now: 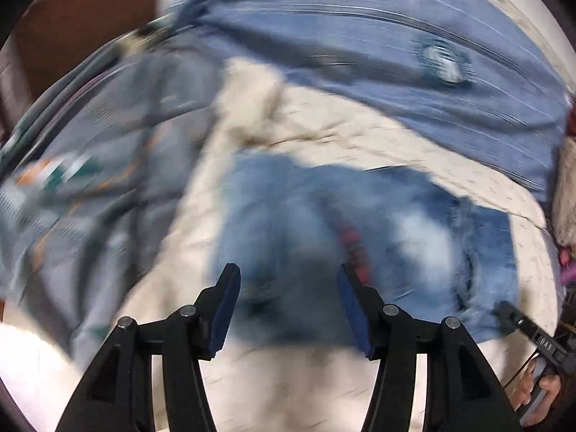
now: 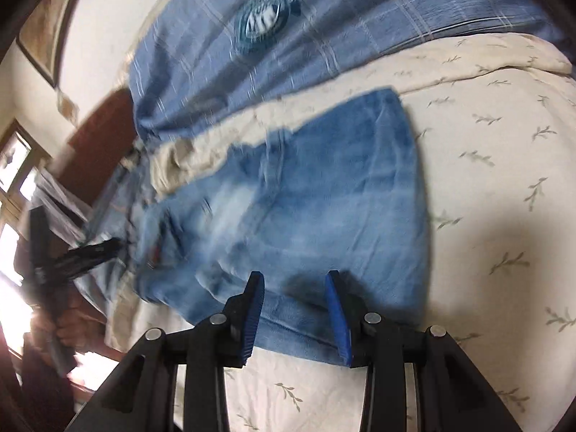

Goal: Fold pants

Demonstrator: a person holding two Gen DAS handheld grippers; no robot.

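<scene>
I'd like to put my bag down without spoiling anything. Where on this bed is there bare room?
Bare cream sheet lies beside the folded jeans on the side away from the left gripper, and in front of the right gripper below the jeans' near edge. Crowded: the blue plaid blanket beyond the jeans.

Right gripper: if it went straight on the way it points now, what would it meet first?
Most likely the folded blue denim pants. The open right gripper hangs over their near edge on the cream leaf-print bedspread; motion blur leaves depth unclear.
</scene>
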